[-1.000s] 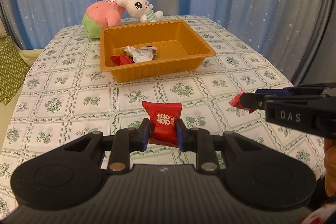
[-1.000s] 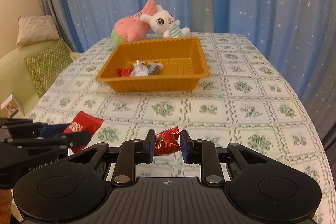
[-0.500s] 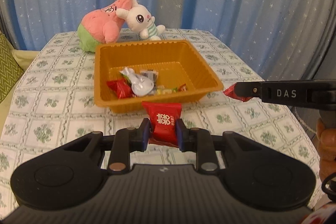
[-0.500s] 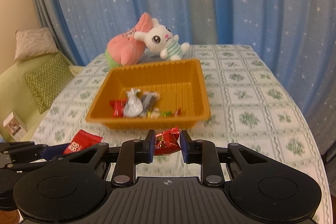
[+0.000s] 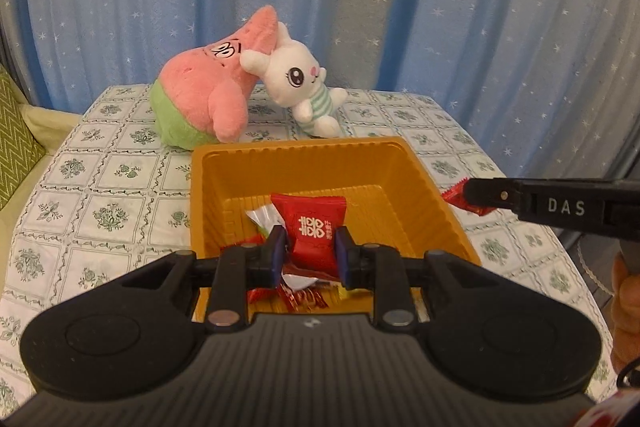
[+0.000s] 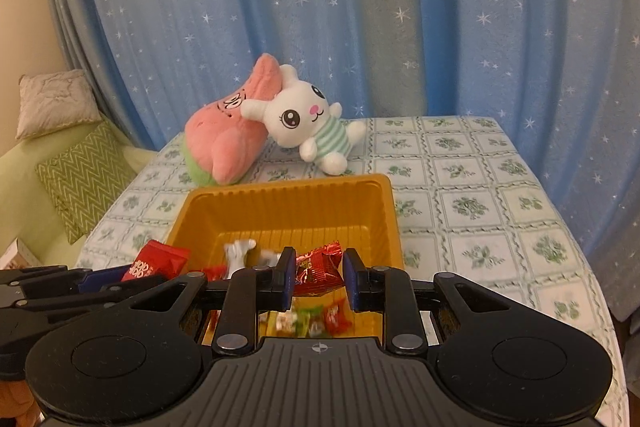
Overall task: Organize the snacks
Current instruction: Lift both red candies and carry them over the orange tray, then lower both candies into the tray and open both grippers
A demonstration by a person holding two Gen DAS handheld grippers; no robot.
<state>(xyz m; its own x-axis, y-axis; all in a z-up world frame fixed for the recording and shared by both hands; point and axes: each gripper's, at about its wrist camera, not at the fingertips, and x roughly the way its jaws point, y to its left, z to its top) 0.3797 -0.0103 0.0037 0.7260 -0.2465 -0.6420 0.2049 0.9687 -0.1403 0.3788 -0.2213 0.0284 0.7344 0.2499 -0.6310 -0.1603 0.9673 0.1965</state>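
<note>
The near wall of the tray (image 5: 448, 215) is hidden behind the left gripper (image 5: 311, 254). Sweets (image 6: 304, 321) below the right gripper (image 6: 319, 277) are blurred and partly covered.

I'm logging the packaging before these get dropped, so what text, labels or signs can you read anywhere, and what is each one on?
"DAS": white letters on the side of the right gripper, seen from the left wrist.
"囍囍": white double-happiness sign on the red candy packet held in the left gripper.
Print on the foil candy in the right gripper: too crumpled to read.
Wrappers in the orange tray: too small or blurred.
</note>
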